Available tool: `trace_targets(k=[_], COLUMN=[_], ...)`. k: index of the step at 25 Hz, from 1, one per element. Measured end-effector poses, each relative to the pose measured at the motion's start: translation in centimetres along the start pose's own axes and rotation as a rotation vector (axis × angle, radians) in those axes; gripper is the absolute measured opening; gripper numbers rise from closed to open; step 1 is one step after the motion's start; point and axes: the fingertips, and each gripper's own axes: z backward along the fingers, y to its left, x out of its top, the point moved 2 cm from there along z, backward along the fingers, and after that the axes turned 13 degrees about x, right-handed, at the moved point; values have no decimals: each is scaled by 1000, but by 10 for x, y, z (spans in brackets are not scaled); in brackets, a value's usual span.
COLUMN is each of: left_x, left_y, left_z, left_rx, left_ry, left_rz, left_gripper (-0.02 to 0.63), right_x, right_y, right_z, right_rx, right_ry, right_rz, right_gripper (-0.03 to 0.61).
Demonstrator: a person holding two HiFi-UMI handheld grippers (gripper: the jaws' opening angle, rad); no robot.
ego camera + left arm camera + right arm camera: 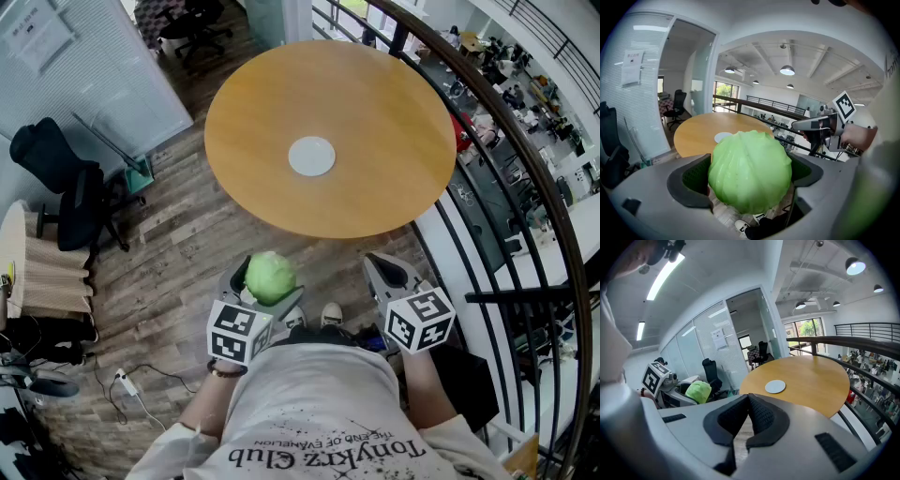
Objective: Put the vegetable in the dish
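Note:
A round green cabbage fills the jaws of my left gripper, which is shut on it well short of the table. Close up, the cabbage bulges between the two black pads of the left gripper. A small white dish lies in the middle of the round wooden table, and shows as the dish and the dish in the gripper views. My right gripper is held beside the left one, empty, its tips touching in the right gripper view.
A black railing curves along the right, with a lower office floor beyond it. Black office chairs stand left of the table on the wooden floor. A power strip and cable lie on the floor at lower left.

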Motion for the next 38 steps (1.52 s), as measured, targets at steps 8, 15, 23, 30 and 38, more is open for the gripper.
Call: trace_targets(k=[8,15,23,30,38], left_x=[2,0,-9,-13,-9], left_y=[2,6,16,31,33], left_z=[-2,-1,4,8,0], left_rx=[-11,-18,-35,-71,-106], left_ry=[5,5,-5,-13,-15], left_rz=[-6,-28,-49,-64,-78], left_gripper=[497,497,497,497,497], right_x=[2,6,2,4,-11], right_y=[1,0,8,19,10], right_z=[-4,-8,-12,-18,-14], right_rx=[6,-12,-38,-79,-127], right_ry=[15,-7,-16,-32,-28], right_rz=[15,-5,-13,-5,-49], right_gripper=[23,23,23,23,23])
